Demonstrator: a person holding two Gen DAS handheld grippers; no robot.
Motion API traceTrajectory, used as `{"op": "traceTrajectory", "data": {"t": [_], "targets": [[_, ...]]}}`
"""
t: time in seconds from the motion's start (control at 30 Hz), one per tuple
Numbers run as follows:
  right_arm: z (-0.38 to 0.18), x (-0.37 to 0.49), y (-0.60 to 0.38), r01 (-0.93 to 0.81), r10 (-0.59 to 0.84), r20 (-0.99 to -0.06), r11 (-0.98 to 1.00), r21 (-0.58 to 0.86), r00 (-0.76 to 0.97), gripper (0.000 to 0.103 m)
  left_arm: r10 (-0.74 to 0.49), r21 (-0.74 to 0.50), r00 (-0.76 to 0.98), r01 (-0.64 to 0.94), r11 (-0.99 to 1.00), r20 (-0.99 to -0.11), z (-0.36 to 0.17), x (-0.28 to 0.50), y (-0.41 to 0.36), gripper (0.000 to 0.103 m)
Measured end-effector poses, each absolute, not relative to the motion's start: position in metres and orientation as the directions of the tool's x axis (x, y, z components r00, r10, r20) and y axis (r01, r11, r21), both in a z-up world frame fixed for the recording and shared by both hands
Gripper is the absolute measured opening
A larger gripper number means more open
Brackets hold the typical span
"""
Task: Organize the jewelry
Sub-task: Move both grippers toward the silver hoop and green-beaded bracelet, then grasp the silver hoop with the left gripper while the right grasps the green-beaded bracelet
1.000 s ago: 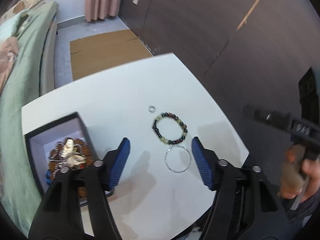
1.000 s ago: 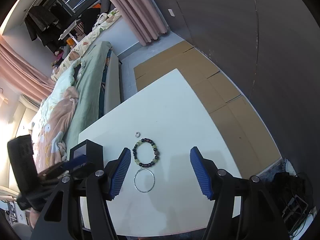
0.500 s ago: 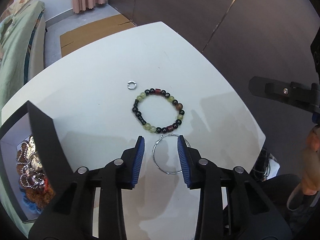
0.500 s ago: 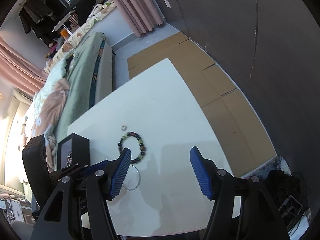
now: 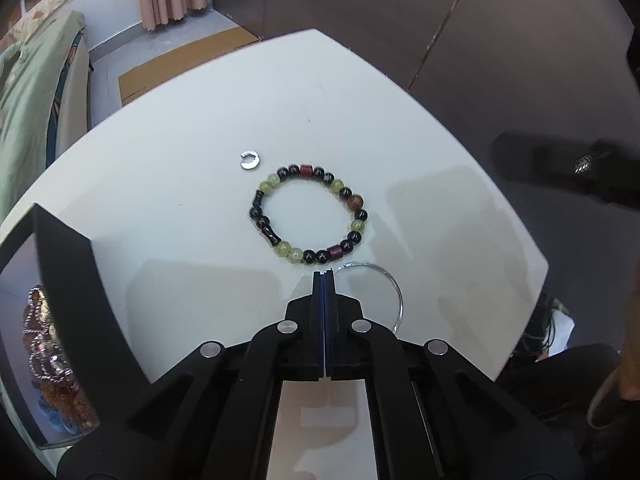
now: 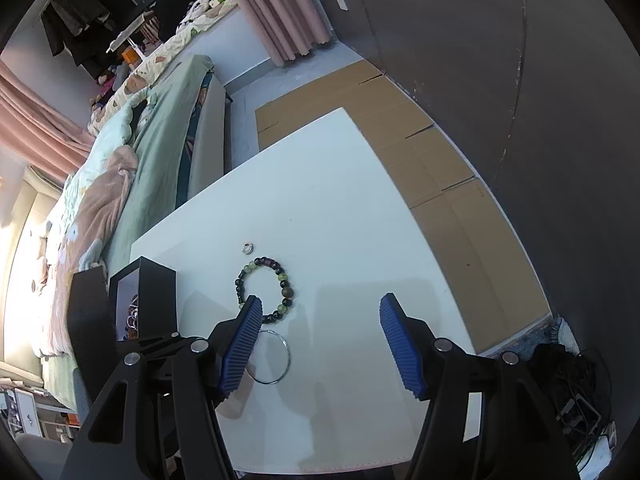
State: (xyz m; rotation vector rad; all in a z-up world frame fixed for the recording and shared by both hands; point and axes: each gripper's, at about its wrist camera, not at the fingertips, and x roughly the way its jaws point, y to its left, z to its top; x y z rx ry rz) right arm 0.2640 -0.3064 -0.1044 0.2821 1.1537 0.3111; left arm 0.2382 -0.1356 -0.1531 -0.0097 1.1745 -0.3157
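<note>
On the white table (image 5: 192,152) lie a thin silver hoop (image 5: 394,288), a beaded bracelet of green, black and red beads (image 5: 310,214) and a small silver ring (image 5: 249,159). My left gripper (image 5: 323,276) is shut on the near left edge of the silver hoop. The black jewelry box (image 5: 72,280) at the left stands open with several pieces inside. My right gripper (image 6: 320,312) is open and empty above the table; the hoop (image 6: 276,356), the bracelet (image 6: 264,288) and the ring (image 6: 248,248) show below its left finger.
The box also shows in the right wrist view (image 6: 144,292). A bed with green bedding (image 6: 152,148) runs along the table's far left side. Flat cardboard (image 6: 420,152) covers the floor beyond the table. A dark wall (image 5: 440,20) stands to the right.
My left gripper came down toward the table and its jaws closed from wide open to shut on the hoop's edge. My right gripper stayed open and shifted slightly.
</note>
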Motion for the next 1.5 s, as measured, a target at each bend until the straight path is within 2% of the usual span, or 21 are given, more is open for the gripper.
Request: {"op": "traceTrajectory", "data": {"t": [0.2, 0.43, 0.47, 0.5, 0.53, 0.6, 0.63, 0.77, 0.9, 1.07, 1.1, 1.13, 1.5], "targets": [[-0.113, 0.268, -0.294, -0.099, 0.381, -0.857, 0.923, 0.371, 0.347, 0.05, -0.28, -0.21, 0.393, 0.211, 0.955, -0.876, -0.13, 0.239, -0.115, 0.001], [-0.12, 0.272, -0.278, -0.101, 0.381, -0.866, 0.924, 0.368, 0.323, 0.05, -0.329, -0.275, 0.366, 0.194, 0.942, -0.871, -0.134, 0.24, -0.1, 0.002], [-0.118, 0.272, -0.279, -0.1, 0.383, -0.863, 0.923, 0.372, 0.328, 0.05, -0.331, -0.279, 0.351, 0.19, 0.941, -0.876, -0.138, 0.241, -0.101, 0.005], [-0.115, 0.271, -0.279, -0.1, 0.384, -0.86, 0.922, 0.373, 0.336, 0.053, -0.335, -0.283, 0.344, 0.192, 0.94, -0.877, -0.14, 0.242, -0.102, 0.014], [-0.112, 0.27, -0.281, -0.098, 0.386, -0.857, 0.922, 0.376, 0.343, 0.056, -0.338, -0.284, 0.343, 0.197, 0.938, -0.876, -0.14, 0.242, -0.103, 0.029], [-0.107, 0.269, -0.288, -0.084, 0.386, -0.848, 0.92, 0.383, 0.363, 0.058, -0.327, -0.266, 0.351, 0.21, 0.941, -0.878, -0.142, 0.242, -0.109, 0.051], [-0.107, 0.269, -0.291, -0.079, 0.383, -0.848, 0.921, 0.381, 0.366, 0.058, -0.322, -0.258, 0.354, 0.215, 0.942, -0.878, -0.143, 0.242, -0.111, 0.051], [-0.109, 0.271, -0.308, -0.049, 0.373, -0.851, 0.923, 0.383, 0.371, 0.058, -0.302, -0.234, 0.345, 0.224, 0.946, -0.889, -0.15, 0.243, -0.123, 0.049], [-0.109, 0.271, -0.32, -0.039, 0.369, -0.849, 0.923, 0.384, 0.377, 0.058, -0.274, -0.199, 0.338, 0.241, 0.95, -0.9, -0.158, 0.244, -0.135, 0.032], [-0.111, 0.27, -0.324, -0.045, 0.367, -0.852, 0.925, 0.378, 0.374, 0.058, -0.201, -0.103, 0.377, 0.264, 0.959, -0.904, -0.16, 0.242, -0.151, 0.017], [-0.112, 0.27, -0.322, -0.05, 0.366, -0.853, 0.925, 0.376, 0.372, 0.058, -0.186, -0.085, 0.38, 0.268, 0.96, -0.906, -0.161, 0.242, -0.153, 0.007], [-0.114, 0.271, -0.32, -0.056, 0.366, -0.855, 0.926, 0.373, 0.366, 0.058, -0.183, -0.085, 0.374, 0.264, 0.961, -0.909, -0.161, 0.242, -0.152, 0.004], [-0.128, 0.275, -0.283, -0.119, 0.373, -0.871, 0.928, 0.353, 0.321, 0.05, -0.269, -0.204, 0.407, 0.196, 0.959, -0.873, -0.125, 0.241, -0.111, 0.003]]}}
